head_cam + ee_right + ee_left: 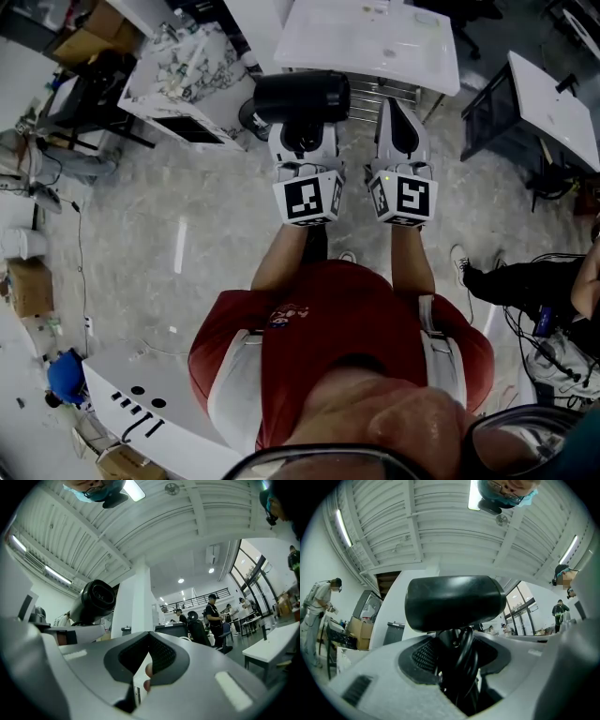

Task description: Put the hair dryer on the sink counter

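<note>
The person wore a red short-sleeved shirt [323, 309] with a small chest emblem [281, 316] and white side panels [231, 394]. The left gripper [302, 131] and right gripper [401, 117] had white shells, black-and-white marker cubes [307, 199] and dark ribbed pads [161, 656]

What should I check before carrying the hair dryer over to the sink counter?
1. Grip: the left gripper is shut on the handle of the hair dryer: ok.
2. Cord: it is bundled against the handle between the jaws; whether any of it hangs below: cannot tell.
3. Right gripper: jaws together with nothing between them, free to help: ok.
4. Target in sight: the white sink counter lies straight ahead in the head view: ok.
5. Landing spot free of clutter: cannot tell.
6. Dryer on the counter: not ok, it is held in the air short of it.
</note>
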